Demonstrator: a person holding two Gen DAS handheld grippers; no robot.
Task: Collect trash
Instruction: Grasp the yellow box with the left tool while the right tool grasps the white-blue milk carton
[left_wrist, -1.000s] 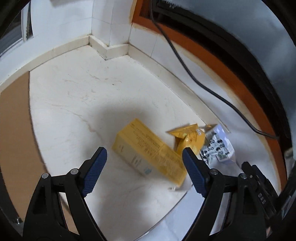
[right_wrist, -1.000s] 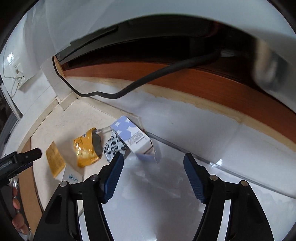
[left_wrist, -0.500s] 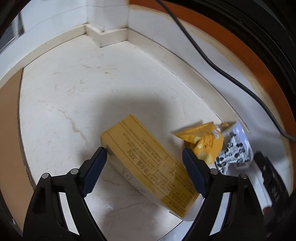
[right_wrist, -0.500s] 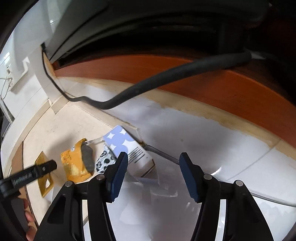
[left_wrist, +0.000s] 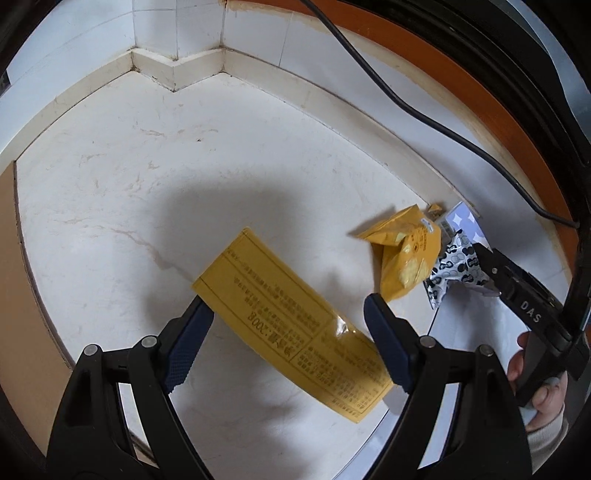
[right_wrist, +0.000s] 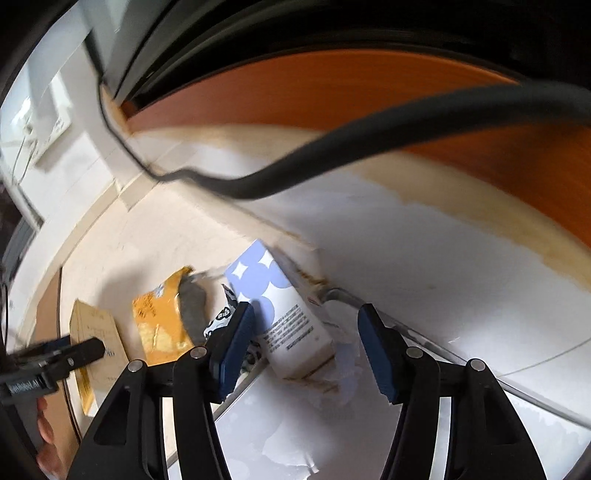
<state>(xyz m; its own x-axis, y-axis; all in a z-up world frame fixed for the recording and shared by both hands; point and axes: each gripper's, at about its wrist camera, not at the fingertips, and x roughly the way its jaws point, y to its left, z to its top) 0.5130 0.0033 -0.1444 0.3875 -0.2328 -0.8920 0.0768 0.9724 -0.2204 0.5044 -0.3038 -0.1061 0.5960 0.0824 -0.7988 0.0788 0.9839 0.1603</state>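
A flat yellow box (left_wrist: 291, 321) lies on the pale floor, between the open jaws of my left gripper (left_wrist: 288, 343), which hangs just above it. A crumpled yellow snack bag (left_wrist: 406, 258) and a black-and-white patterned wrapper (left_wrist: 454, 266) lie to its right. In the right wrist view a white and lilac carton (right_wrist: 280, 310) lies by the wall, between the open jaws of my right gripper (right_wrist: 306, 343). The yellow box (right_wrist: 92, 339), snack bag (right_wrist: 162, 321) and the left gripper's body show at the left there.
A black cable (left_wrist: 406, 103) runs along an orange-brown wooden strip (left_wrist: 480, 96) at the wall; it also hangs across the right wrist view (right_wrist: 332, 162). A brown panel (left_wrist: 22, 295) borders the floor on the left. White sheeting (right_wrist: 406, 424) covers the floor under the carton.
My left gripper has come down closer over the yellow box, which now fills the space between its jaws. My right gripper has moved in toward the white and lilac carton.
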